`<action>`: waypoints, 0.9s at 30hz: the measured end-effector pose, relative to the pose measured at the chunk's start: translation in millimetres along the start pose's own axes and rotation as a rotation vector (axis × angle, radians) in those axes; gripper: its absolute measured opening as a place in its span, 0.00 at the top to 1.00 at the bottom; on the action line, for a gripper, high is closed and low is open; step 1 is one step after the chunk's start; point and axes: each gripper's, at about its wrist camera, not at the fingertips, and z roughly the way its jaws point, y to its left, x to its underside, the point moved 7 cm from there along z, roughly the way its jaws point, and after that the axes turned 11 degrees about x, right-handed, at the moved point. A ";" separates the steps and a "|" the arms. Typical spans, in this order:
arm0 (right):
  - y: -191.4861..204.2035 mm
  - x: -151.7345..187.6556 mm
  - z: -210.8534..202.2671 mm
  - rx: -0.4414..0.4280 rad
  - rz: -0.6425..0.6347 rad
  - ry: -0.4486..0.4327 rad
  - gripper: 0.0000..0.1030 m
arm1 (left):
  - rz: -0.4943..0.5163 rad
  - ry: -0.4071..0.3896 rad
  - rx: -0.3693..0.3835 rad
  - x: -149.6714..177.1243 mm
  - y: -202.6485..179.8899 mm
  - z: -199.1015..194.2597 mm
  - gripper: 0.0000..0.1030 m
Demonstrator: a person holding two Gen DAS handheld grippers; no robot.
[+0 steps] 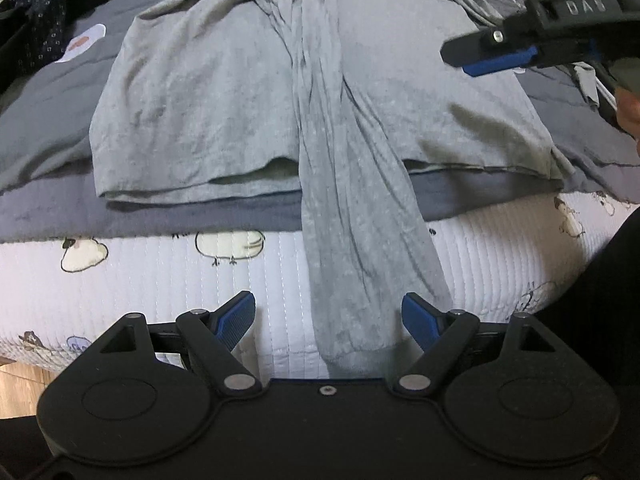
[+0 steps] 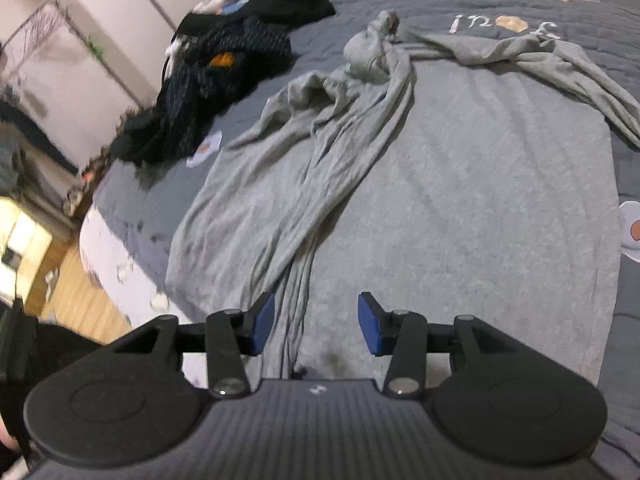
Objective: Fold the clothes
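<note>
Dark clothes pile (image 2: 224, 76) is sitting far left on the grey bedspread (image 1: 40, 132). Grey long-sleeved shirt (image 1: 192, 100) is lying flat mid-bed, one sleeve (image 1: 360, 248) trailing over the near edge. Left gripper (image 1: 329, 322) is hovering with jaws apart, sleeve cuff between, untouched; right gripper (image 2: 316, 324) is hovering over the shirt, parted, gripping nothing.

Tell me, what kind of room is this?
Most likely a bedroom. A grey long-sleeved top is spread on a bed with a grey quilt, a pile of dark clothes lies further back, and a wooden floor shows beside the bed.
</note>
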 end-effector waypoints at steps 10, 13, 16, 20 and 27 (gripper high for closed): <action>21.3 22.0 6.0 -0.020 -0.129 0.099 0.56 | -0.007 0.005 -0.002 6.0 3.1 6.9 0.23; 23.1 24.8 6.9 -0.015 -0.143 0.108 0.56 | -0.002 0.004 -0.010 6.2 5.0 10.2 0.24; 24.5 27.0 6.9 -0.013 -0.155 0.116 0.56 | -0.002 0.005 -0.015 5.9 7.9 14.7 0.29; 25.9 27.4 6.5 -0.019 -0.164 0.119 0.56 | -0.004 0.009 -0.019 5.4 10.6 21.2 0.29; 26.1 27.3 5.5 -0.032 -0.162 0.119 0.56 | 0.031 -0.014 -0.043 1.4 8.0 25.8 0.41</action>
